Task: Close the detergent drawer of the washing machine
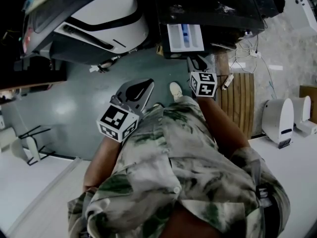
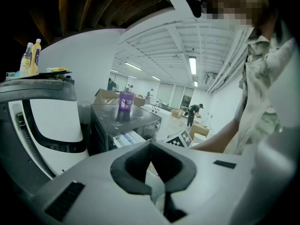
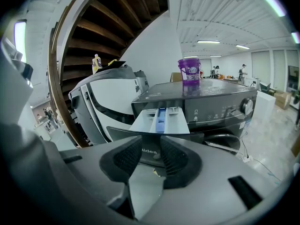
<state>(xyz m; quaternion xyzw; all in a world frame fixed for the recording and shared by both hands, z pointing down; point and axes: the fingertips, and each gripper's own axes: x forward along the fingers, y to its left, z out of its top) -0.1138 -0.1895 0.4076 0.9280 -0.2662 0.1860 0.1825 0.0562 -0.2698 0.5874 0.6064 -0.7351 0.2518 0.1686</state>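
**Detergent drawer (image 3: pixel 160 121) standing open, right gripper (image 3: pixel 151 146) at its front**

The drawer is jutting out from the top left of the washing machine (image 3: pixel 220 102) front. The right gripper is hovering just near of the drawer's dark front panel, jaws apart, pinching nothing. The left gripper (image 2: pixel 150 144) is hanging nearer and further left, tips together, empty. A purple tub (image 3: pixel 189 71) is sitting on the machine top.

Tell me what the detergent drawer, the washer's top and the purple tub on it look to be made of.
Detergent drawer: pale matte plastic, going by its moulded compartments. Washer's top: dark and glossy, mirroring the tub; painted metal or plastic, unclear. Purple tub: likely plastic, with a printed label.
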